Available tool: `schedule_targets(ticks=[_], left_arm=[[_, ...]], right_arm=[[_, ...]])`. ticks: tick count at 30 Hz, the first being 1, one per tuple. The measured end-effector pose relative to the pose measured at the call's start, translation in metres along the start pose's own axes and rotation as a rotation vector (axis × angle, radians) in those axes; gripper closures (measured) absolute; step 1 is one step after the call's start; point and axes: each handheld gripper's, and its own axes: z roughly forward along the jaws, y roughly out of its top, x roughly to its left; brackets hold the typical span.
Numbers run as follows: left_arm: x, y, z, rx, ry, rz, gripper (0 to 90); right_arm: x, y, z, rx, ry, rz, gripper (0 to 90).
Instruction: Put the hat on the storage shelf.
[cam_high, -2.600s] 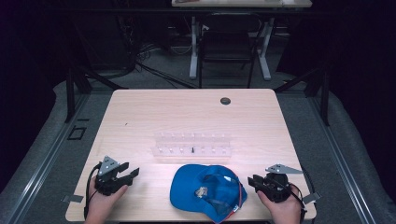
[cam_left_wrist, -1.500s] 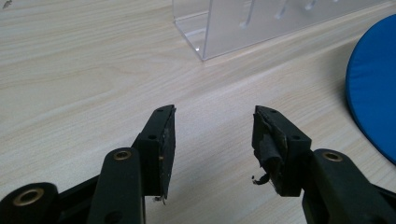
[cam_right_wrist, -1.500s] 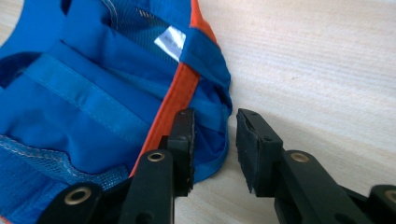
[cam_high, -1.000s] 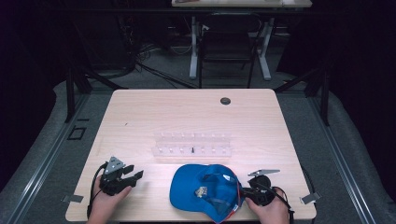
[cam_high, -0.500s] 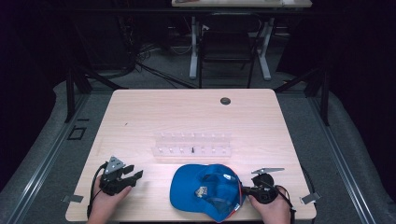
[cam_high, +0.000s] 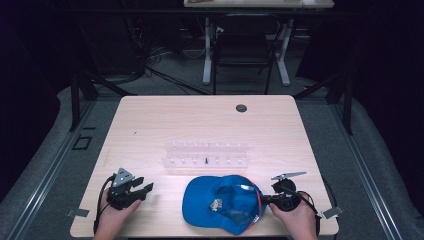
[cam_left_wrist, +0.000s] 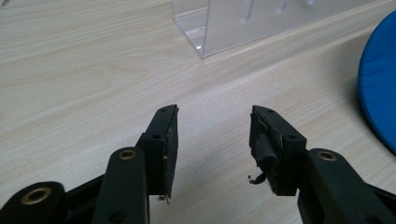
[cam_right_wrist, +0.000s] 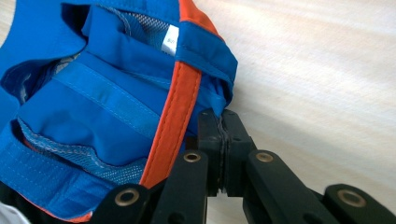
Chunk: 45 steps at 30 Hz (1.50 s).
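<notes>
A soft blue cloth cap with an orange edge (cam_high: 222, 202) lies upside down near the front edge of the pale wooden table (cam_high: 200, 125), so its inside faces up. It sits between the two hands, but much closer to the right one.

The right gripper (cam_high: 274, 199) is at the cap's right side. In the right gripper view its two black jaws are pressed flat together, with no gap, right where the cap's blue cloth and orange trim (cam_right_wrist: 175, 109) end. They look to be pinching the very rim of the cap, though the bit of cloth between them is hard to see.

The left gripper (cam_high: 145, 189) rests on the table well apart from the cap. Its jaws stand wide, with nothing between them. In the left gripper view the blue cap (cam_left_wrist: 378, 93) is off to the right of the jaws, and a clear plastic rack (cam_left_wrist: 261, 23) stands farther back.

So the cap lies to the right of the left gripper, and that gripper points toward it. The left hand would likely have to slide across to the cap's near-left rim to get a second hold. The right hand is already there.
</notes>
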Motion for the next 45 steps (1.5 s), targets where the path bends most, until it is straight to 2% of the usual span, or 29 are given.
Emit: schedule_targets(ticks=[5,8,14,17,21,24,28,30,37,45], left_arm=[[0.000,0.000,0.000,0.001,0.001,0.007,52.6],[0.000,0.001,0.000,0.002,-0.003,0.007,52.6],[0.000,0.001,0.000,-0.001,-0.001,0.004,52.6],[0.000,0.001,0.000,0.001,0.000,0.008,52.7],[0.000,0.001,0.000,0.000,-0.003,0.005,52.7],[0.000,0.001,0.000,0.001,-0.005,0.004,52.7],[-0.001,0.001,0.000,-0.002,-0.005,0.002,52.7],[0.000,0.001,0.000,0.002,-0.006,0.003,52.7],[-0.001,0.000,0.001,0.000,-0.003,0.007,52.6],[-0.001,0.000,0.002,0.006,-0.006,0.004,52.7]], right_arm=[[-0.003,0.009,-0.007,0.025,-0.022,-0.008,88.9],[-0.006,0.015,-0.011,0.059,-0.011,-0.012,89.1],[-0.013,0.031,-0.020,0.108,0.028,0.012,89.1],[-0.016,0.039,-0.025,0.110,0.053,0.032,89.1],[-0.019,0.047,-0.034,0.084,0.078,0.049,89.0],[-0.021,0.053,-0.041,0.072,0.080,0.067,88.9],[-0.023,0.058,-0.047,0.070,0.075,0.061,88.9],[-0.024,0.061,-0.052,0.061,0.094,0.079,89.0],[-0.022,0.066,-0.058,0.056,0.108,0.070,89.0],[-0.014,0.076,-0.072,0.062,0.134,0.058,89.1]])
